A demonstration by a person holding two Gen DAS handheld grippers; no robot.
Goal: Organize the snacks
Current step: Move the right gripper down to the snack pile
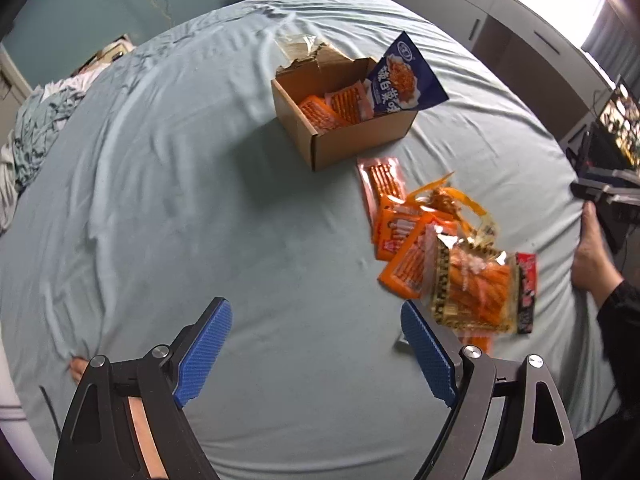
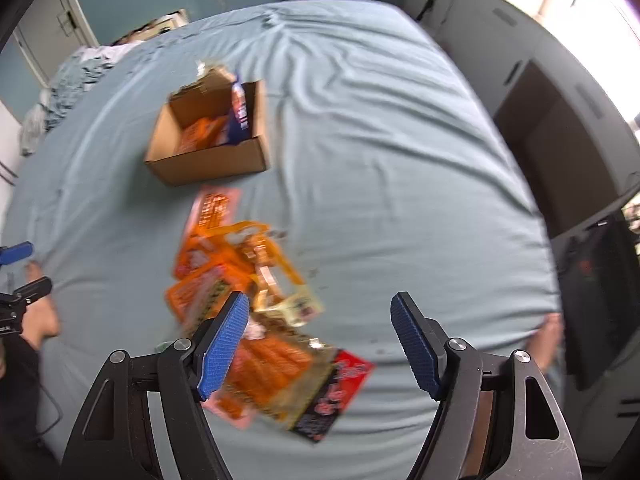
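Observation:
An open cardboard box point(image 1: 352, 140) point(image 2: 208, 164) sits on the light blue bed sheet point(image 1: 200, 208) point(image 2: 380, 168). Inside it lie orange snack packets point(image 1: 334, 108) and a blue snack bag point(image 1: 404, 78) point(image 2: 239, 114) standing on edge. A loose pile of orange and clear snack packets point(image 1: 432, 240) point(image 2: 256, 304) lies in front of the box, with a red and black packet point(image 1: 526, 294) point(image 2: 340, 392) at its near end. My left gripper point(image 1: 316, 338) is open over bare sheet left of the pile. My right gripper point(image 2: 320, 332) is open above the pile's near end, nothing between its pads.
Crumpled bedding point(image 1: 28, 136) point(image 2: 68, 88) is heaped at the far left of the bed. Grey cabinets point(image 1: 500, 12) point(image 2: 560, 92) line the right side. A person's bare foot point(image 1: 588, 252) rests at the bed's right edge, near a lit screen point(image 1: 620, 120).

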